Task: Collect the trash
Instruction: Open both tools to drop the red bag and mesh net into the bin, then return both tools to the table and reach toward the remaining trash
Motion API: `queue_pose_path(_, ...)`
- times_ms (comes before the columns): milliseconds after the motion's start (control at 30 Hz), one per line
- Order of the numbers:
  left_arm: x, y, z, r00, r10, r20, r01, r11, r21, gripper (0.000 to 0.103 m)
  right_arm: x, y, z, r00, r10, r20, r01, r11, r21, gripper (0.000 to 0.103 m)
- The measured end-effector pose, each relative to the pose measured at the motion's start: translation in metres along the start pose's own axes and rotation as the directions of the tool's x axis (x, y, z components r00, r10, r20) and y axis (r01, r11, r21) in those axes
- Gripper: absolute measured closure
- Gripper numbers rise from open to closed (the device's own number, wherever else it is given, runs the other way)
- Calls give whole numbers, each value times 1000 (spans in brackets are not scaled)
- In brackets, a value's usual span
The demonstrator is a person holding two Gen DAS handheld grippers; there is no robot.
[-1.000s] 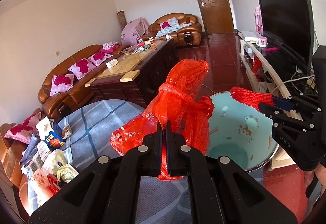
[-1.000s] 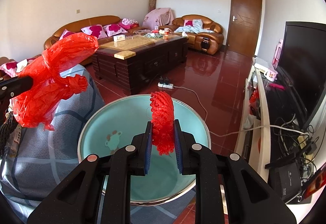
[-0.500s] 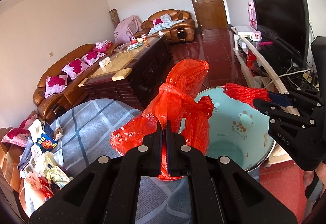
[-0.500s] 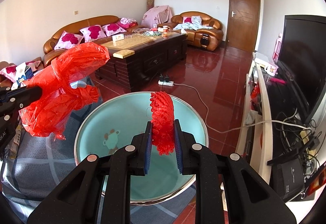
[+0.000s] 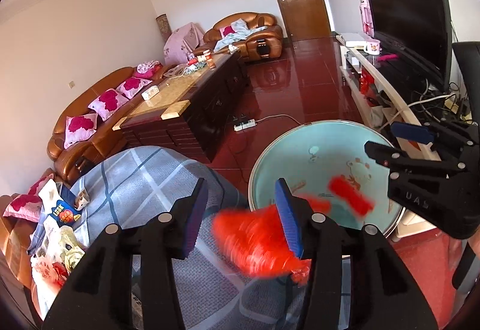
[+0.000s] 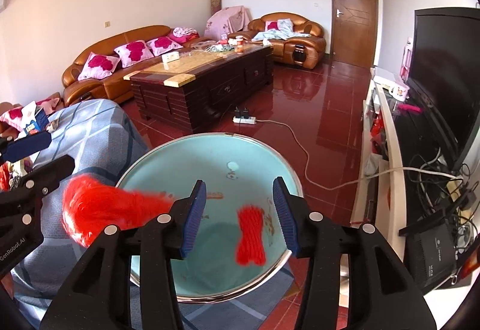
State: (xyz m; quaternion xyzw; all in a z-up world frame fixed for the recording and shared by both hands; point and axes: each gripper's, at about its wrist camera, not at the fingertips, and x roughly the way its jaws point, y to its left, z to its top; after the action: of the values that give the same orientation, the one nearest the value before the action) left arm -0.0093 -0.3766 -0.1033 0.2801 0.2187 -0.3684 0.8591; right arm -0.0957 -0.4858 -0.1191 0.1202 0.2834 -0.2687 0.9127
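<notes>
A round light-blue trash bin (image 5: 300,149) (image 6: 168,155) with a metal rim stands below both grippers. My left gripper (image 5: 243,210) is open; a red plastic bag (image 5: 255,243) (image 6: 99,213) is blurred in mid-air just below it, at the bin's left rim. My right gripper (image 6: 240,210) is open above the bin; a red net piece (image 6: 250,235) (image 5: 349,198) is in the air inside the bin below it. The right gripper also shows in the left wrist view (image 5: 399,143).
A blue-grey checked cloth (image 5: 144,180) covers a seat left of the bin, with packets and wrappers (image 5: 57,228) on its far left. A dark coffee table (image 6: 204,80), brown sofas (image 6: 120,59), a TV stand with cables (image 6: 420,180) and a power strip (image 6: 244,119) surround the red floor.
Both grippers have opened. The red bag has left the left gripper and the red net has left the right one; both are falling toward the bin.
</notes>
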Motion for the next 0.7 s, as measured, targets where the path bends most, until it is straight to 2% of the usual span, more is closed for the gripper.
queue_pose_path(133,-1,2,-1,1000,12,0,-12,1000,3,56,-1,0,0,1000,-15,5,15,1000,-5,51)
queue_pose_path(367,-7,10,-1,1000,30,3,-30,1000,-7,55,-1,7,-2,1000,-21,-1,20,999,-46,49)
queue_pose_path(433,-9,12,-1,999,36,4,-36,999,-9,52,-1,9,-1,1000,-21,1,21,998,-53,47)
queue_pose_path(500,-11,14,-1,999,46,11,-46,999,-13,44,-3,11,-1,1000,-21,5,21,998,-57,45)
queue_pose_path(600,-18,19,-3,998,58,10,-58,998,-18,44,-9,18,2,1000,-22,23,23,997,-79,39)
queue_pose_path(700,-31,30,-11,997,81,17,-81,997,-19,42,-14,30,4,1000,6,30,-3,996,-93,38)
